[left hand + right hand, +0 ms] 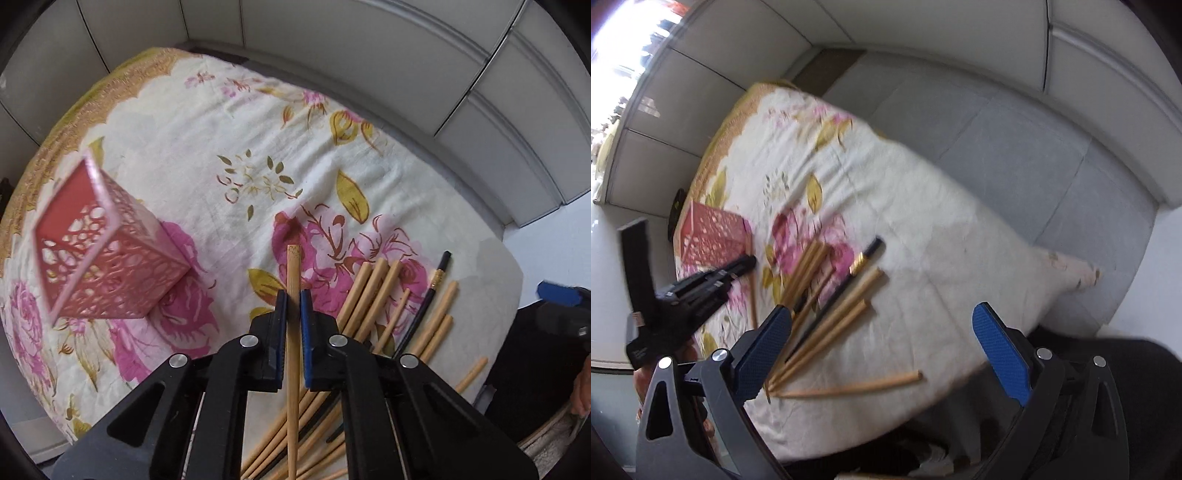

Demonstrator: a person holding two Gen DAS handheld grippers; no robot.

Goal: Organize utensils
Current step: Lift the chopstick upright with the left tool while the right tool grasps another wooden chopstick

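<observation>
My left gripper (293, 295) is shut on a bamboo chopstick (293, 269) and holds it above the floral cloth, to the right of a pink lattice holder (99, 254). Several bamboo chopsticks (373, 295) and a black pencil-like stick (424, 306) lie in a loose pile on the cloth below and to the right. In the right wrist view the left gripper (746, 264) hovers beside the pink holder (713, 236), the chopstick (752, 291) hanging below it. My right gripper (882, 325) is open and empty above the pile (827, 314).
A floral cloth (207, 184) covers the table. Grey partition panels (332, 44) stand behind it. The cloth's right edge (1071, 277) drops off to a grey surface. One chopstick (849, 386) lies apart near the front edge.
</observation>
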